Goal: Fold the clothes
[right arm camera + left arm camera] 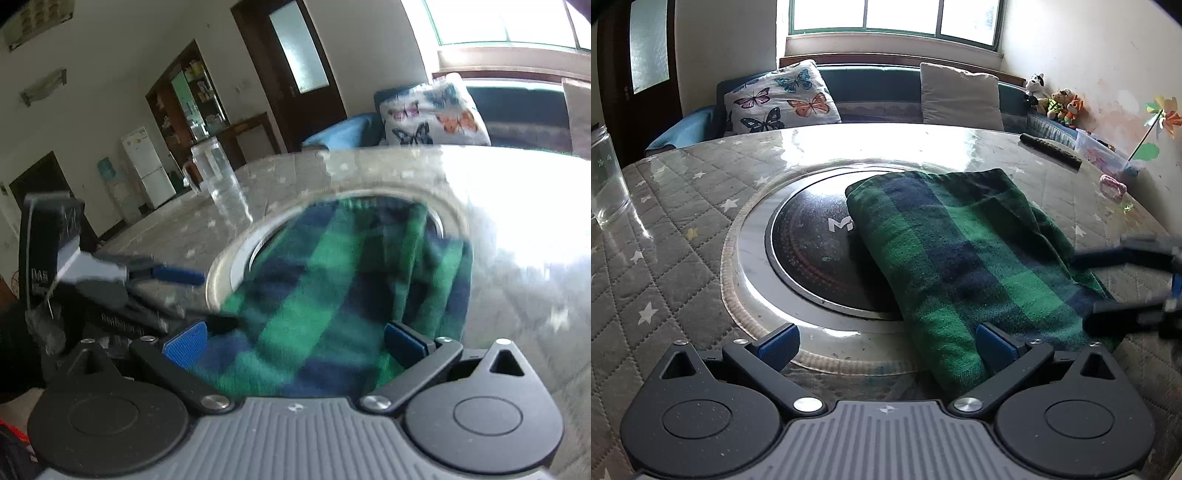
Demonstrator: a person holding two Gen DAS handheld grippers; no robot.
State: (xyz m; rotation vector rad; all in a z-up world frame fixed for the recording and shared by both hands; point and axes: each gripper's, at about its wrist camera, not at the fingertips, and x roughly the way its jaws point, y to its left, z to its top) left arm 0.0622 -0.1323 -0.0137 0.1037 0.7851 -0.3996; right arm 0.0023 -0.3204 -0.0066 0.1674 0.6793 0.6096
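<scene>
plaid cloth (964, 254) lies folded on surface (683, 266) | left claw (886, 343) and right claw (293, 341) both spread, empty | any further fold: pinch corners evenly, align edges

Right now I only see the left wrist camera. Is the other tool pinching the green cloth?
Observer: No. In the right wrist view, the right tool is open, its blue fingers wide apart, with the green plaid cloth showing between them.
Operator: What's the glass thing cut off at the edge of my picture?
Observer: A clear jug with a handle on its side, standing upright on the table.
Operator: What's behind the jug?
Observer: A white fridge stands against the far wall.
</scene>
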